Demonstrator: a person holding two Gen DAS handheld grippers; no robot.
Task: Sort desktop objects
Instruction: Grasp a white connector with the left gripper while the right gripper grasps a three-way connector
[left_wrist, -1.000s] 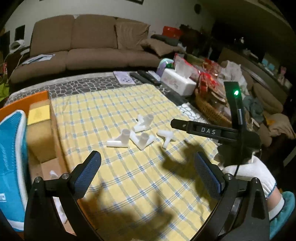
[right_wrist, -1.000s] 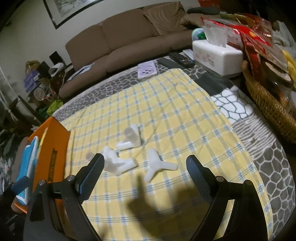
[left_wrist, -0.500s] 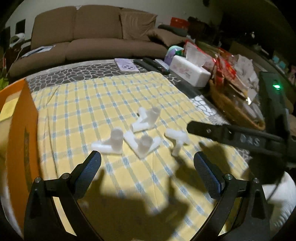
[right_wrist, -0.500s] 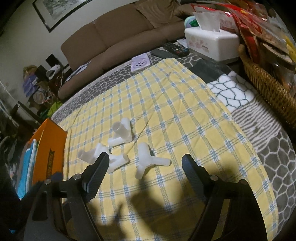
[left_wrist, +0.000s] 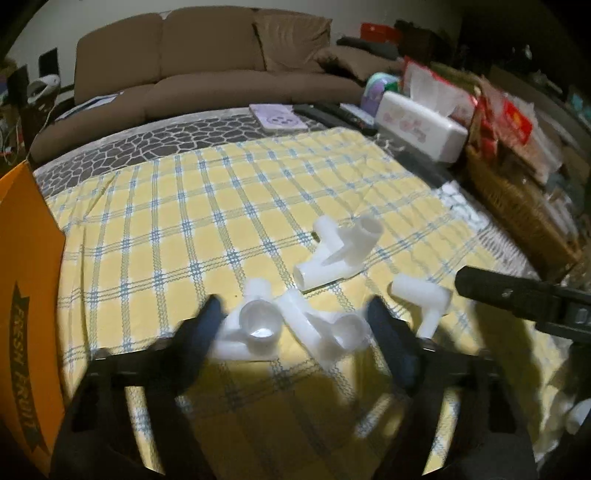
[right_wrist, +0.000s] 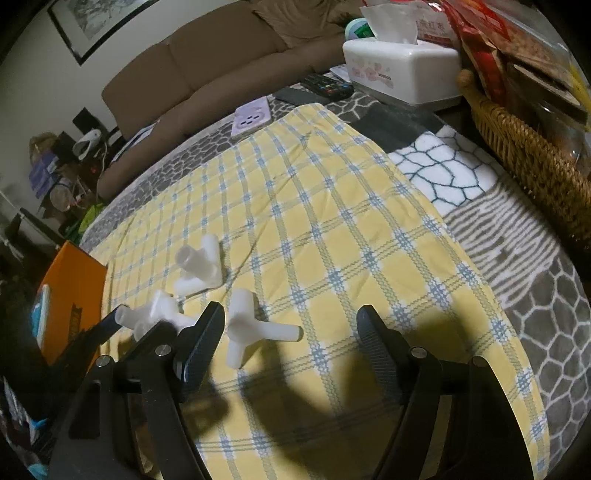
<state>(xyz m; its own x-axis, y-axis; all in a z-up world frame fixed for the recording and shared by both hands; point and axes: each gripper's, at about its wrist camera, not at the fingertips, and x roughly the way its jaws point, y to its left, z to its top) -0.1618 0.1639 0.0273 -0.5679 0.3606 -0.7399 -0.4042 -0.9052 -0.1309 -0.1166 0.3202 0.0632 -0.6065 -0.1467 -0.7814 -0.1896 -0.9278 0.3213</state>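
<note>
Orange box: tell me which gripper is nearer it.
Left. The left gripper works close beside the orange box; the right gripper sits farther across the cloth.

Sofa (left_wrist: 207, 70), tissue box (right_wrist: 402, 70), wicker basket (right_wrist: 528, 162)

A home living room; a brown sofa (left_wrist: 207, 70) with cushions stands far beyond the fingers, a framed picture (right_wrist: 99, 22) on the wall above it; a tissue box (right_wrist: 402, 70), remote controls (right_wrist: 327, 86) and a wicker basket (right_wrist: 532, 155) of snack packets crowd the patterned table ahead to the right.
</note>
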